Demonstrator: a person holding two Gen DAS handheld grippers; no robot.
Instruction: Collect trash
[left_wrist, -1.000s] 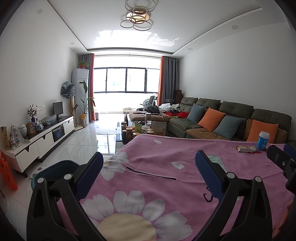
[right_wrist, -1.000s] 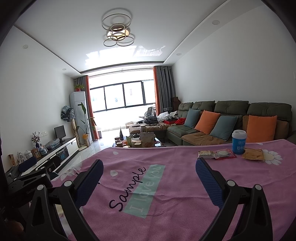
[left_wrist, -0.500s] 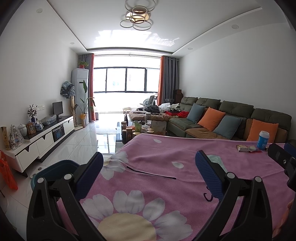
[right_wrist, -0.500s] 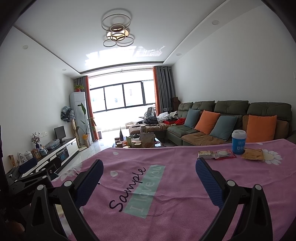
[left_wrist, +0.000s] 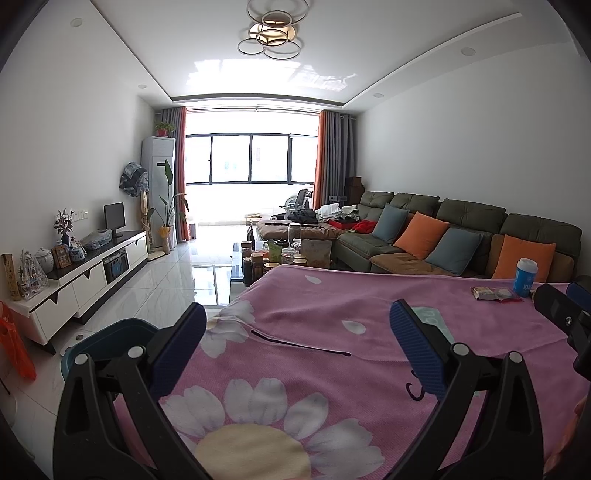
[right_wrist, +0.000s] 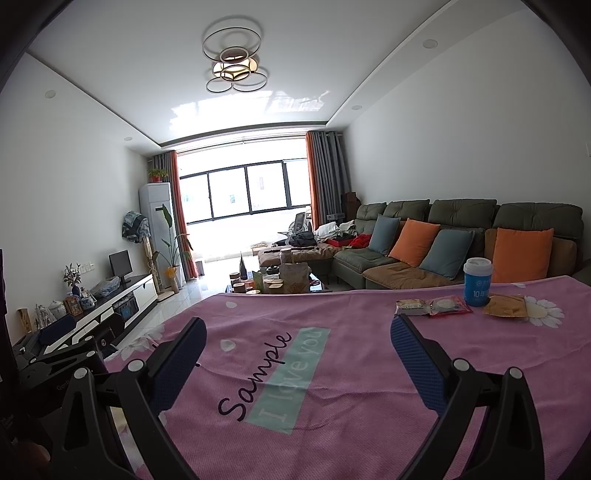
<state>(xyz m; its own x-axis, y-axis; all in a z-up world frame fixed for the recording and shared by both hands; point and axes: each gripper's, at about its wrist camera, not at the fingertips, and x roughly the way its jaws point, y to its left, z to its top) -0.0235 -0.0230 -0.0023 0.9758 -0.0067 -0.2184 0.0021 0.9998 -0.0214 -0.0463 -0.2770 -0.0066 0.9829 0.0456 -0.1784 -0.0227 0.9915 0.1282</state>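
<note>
From the left wrist view, the left gripper (left_wrist: 297, 339) hovers low over the pink flower-printed cloth-covered table (left_wrist: 332, 369), its blue-padded fingers (left_wrist: 415, 345) spread wide apart with nothing between them. The trash lies well away, at the far right end of the table: a white-lidded blue paper cup (left_wrist: 524, 277) with flat snack wrappers (left_wrist: 493, 293) just beside it. A dark teal plastic bin (left_wrist: 110, 338) sits on the floor beside the table's left edge, which I judge to be the drop point. That puts trash and bin at opposite ends of the table, so a weakly pinched wrapper could slip out during the long carry across. The other tool's black frame intrudes at the right edge, so a reach by both hands risks a knock between them.

From the right wrist view, the right gripper (right_wrist: 299, 341) is likewise held open and empty above the printed word on the cloth. Ahead and to its right lie a brown-and-white wrapper (right_wrist: 410, 306), a red-edged clear packet (right_wrist: 448, 305) touching it, the blue cup (right_wrist: 477, 281) standing upright behind, and a flat tan foil packet (right_wrist: 504, 306) to the right. The wrappers lie flush on soft cloth (awkward for broad pads), so closing on one may bunch the fabric and drag it. Any such tug, or a careless sweep, could tip the cup; whether it holds liquid cannot be told.
</note>
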